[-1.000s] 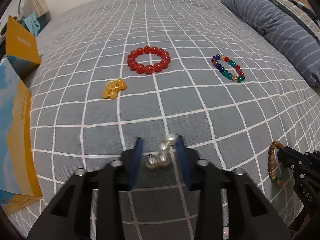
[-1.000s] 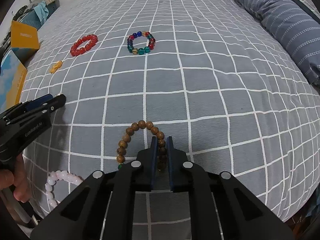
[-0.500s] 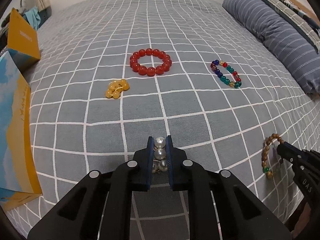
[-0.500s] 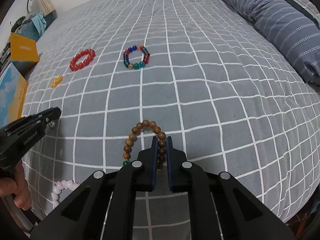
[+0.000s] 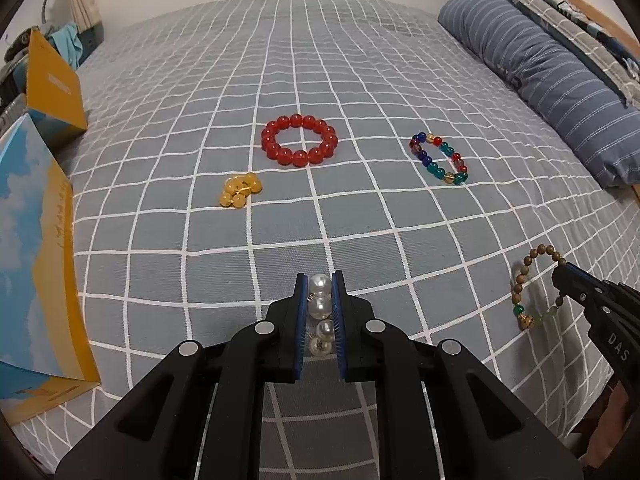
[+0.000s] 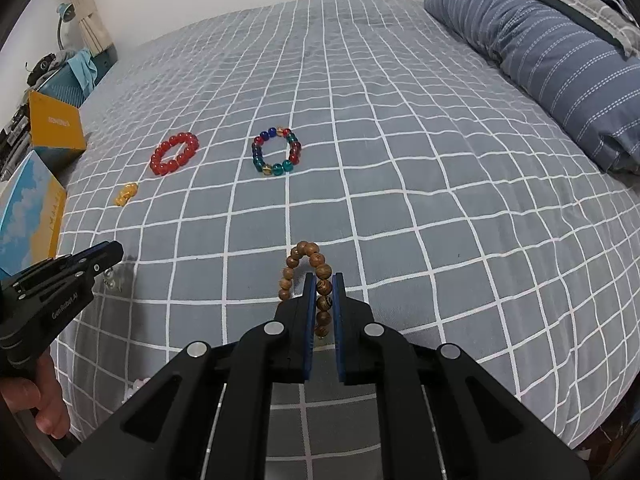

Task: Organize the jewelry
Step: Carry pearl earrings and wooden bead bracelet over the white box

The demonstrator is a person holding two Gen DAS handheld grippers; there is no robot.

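My left gripper (image 5: 320, 280) is shut on a string of white pearls (image 5: 320, 308), a little above the grey checked bedspread (image 5: 360, 80). My right gripper (image 6: 322, 280) is shut on a brown wooden bead bracelet (image 6: 304, 260), whose loop hangs off the cover; it shows at the right of the left wrist view as the wooden bracelet (image 5: 520, 284). Farther up the bed lie a red bead bracelet (image 5: 299, 140), a small cluster of yellow beads (image 5: 239, 189) and a multicoloured bead bracelet (image 5: 438, 158).
Two yellow and blue boxes (image 5: 36, 260) (image 5: 52, 84) stand along the bed's left edge. A blue striped pillow (image 5: 552, 80) lies at the right. A hand (image 6: 40, 404) holds the left gripper's handle. A bit of pale pink beads (image 6: 138, 384) peeks out near the front edge.
The left jaws closed on the pearls and lifted them slightly. The right gripper raised the wooden bracelet, whose loop now stands narrower and upright.
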